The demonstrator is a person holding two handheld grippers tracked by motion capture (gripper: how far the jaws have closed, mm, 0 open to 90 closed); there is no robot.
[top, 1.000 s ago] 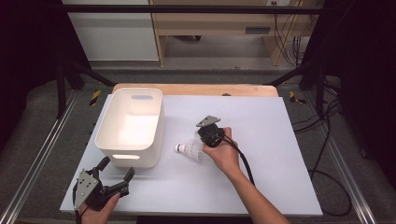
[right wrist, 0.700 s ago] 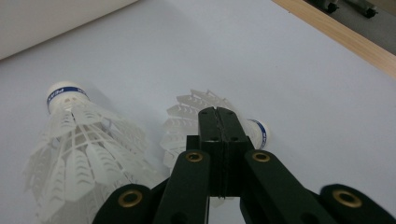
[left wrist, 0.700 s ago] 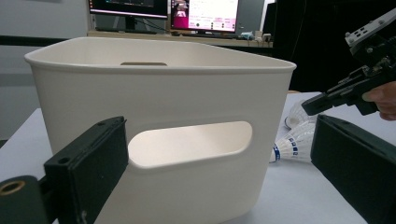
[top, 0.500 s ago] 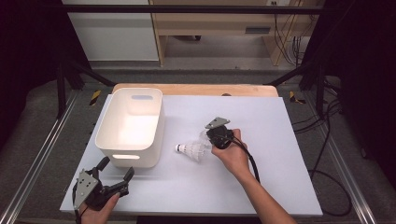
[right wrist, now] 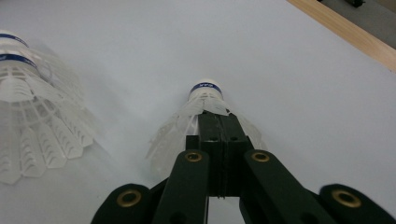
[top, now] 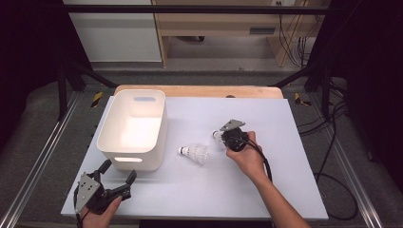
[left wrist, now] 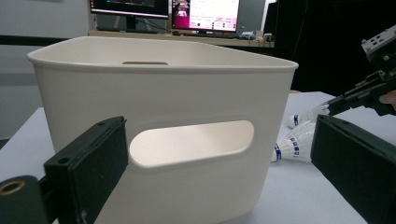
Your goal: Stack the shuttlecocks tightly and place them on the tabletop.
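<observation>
White shuttlecock [right wrist: 205, 100] pinched in shut right claw [top: 223, 136], carried rightward from centre frame, away from bin [top: 134, 127]; left claw [top: 119, 173] gaping empty.

From overhead and from close behind the left fingers [left wrist: 355, 172], both views share the white bin [top: 116, 137].

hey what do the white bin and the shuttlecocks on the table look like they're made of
Bin: likely molded plastic; smooth matte white walls, rounded corners, cut-out handle slot.
Held shuttlecock and shuttlecock lying on the table: skirts look like translucent white plastic mesh rather than feathers, with a pale cap; cap material is unclear.
</observation>
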